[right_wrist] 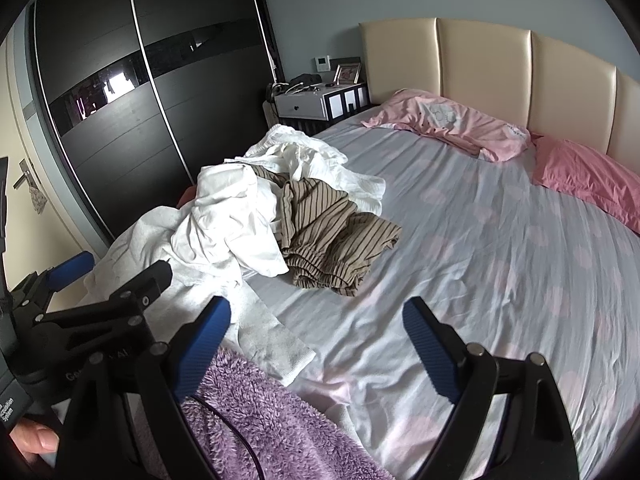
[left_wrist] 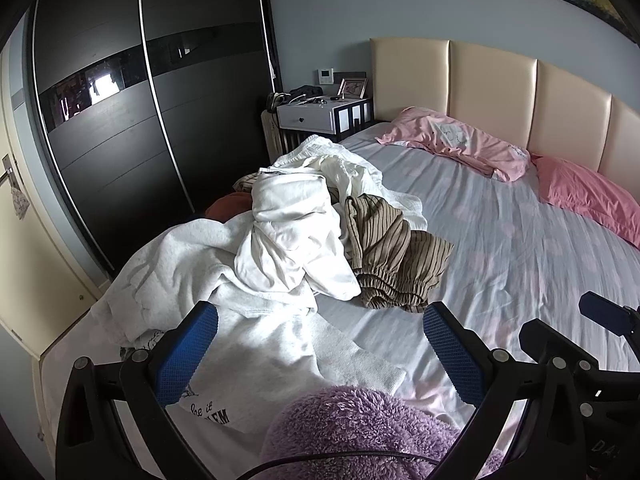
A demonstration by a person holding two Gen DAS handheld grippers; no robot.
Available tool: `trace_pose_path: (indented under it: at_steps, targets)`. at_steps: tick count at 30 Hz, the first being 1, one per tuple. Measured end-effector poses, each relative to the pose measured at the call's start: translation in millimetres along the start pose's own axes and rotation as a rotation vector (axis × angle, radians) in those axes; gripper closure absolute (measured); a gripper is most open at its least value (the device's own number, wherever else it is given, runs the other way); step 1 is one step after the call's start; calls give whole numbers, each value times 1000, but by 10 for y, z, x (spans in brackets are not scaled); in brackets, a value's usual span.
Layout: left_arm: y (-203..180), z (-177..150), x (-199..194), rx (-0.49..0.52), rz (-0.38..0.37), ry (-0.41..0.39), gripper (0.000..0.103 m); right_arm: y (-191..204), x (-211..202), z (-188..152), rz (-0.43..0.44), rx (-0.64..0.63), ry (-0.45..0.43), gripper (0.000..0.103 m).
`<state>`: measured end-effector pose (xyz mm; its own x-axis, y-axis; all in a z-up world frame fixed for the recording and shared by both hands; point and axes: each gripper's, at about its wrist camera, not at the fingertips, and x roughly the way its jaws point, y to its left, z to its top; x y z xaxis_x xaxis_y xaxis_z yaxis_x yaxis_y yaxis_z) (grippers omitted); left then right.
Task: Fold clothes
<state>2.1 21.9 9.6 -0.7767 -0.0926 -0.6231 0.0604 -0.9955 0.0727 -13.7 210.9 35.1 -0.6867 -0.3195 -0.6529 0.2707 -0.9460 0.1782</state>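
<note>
Purple fleece garment point(left_wrist: 360, 428) lies nearest, at the foot edge of the bed point(left_wrist: 520, 248), low between the left gripper point(left_wrist: 320, 348) fingers point(left_wrist: 188, 354) but beneath them, not touched. Left fingers spread wide, holding nothing. In the right wrist view the same fleece sits under the left-hand finger of the right gripper point(right_wrist: 316, 344); right fingers point(right_wrist: 430, 354) also spread apart, empty, hanging over bare sheet.

Just past the fleece: grey-white sweatshirt point(left_wrist: 224, 360) with dark printed lettering, its ribbed hem lying flat on the sheet between the left fingers. Left blue pad overlaps its cloth in view; contact cannot be told.

Beyond the fingertips, well clear of both grippers: heaped pile on the bed's left side. White garment point(left_wrist: 292, 232) on top, brown striped shorts point(left_wrist: 392, 264) spilling to the right with gathered waistband toward the camera, another white textured piece point(left_wrist: 332, 160) behind. Rust-coloured cloth point(left_wrist: 230, 204) shows at the pile's left edge.

Farther: two pink pillows point(left_wrist: 460, 140) against a cream padded headboard point(left_wrist: 492, 80). White nightstand point(left_wrist: 320, 114) beside it, dark wardrobe point(left_wrist: 120, 100) at left.
</note>
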Motion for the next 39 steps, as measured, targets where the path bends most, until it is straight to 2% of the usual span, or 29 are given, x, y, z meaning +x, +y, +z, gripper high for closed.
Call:
trace_pose_path:
  at_steps: [34, 39]
  targets:
    - [-32, 58, 164, -20, 44, 21, 0, -17, 112, 71, -3, -22, 1, 15]
    - [45, 213, 346, -31, 39, 5, 0, -58, 281, 220, 3, -40, 1, 26]
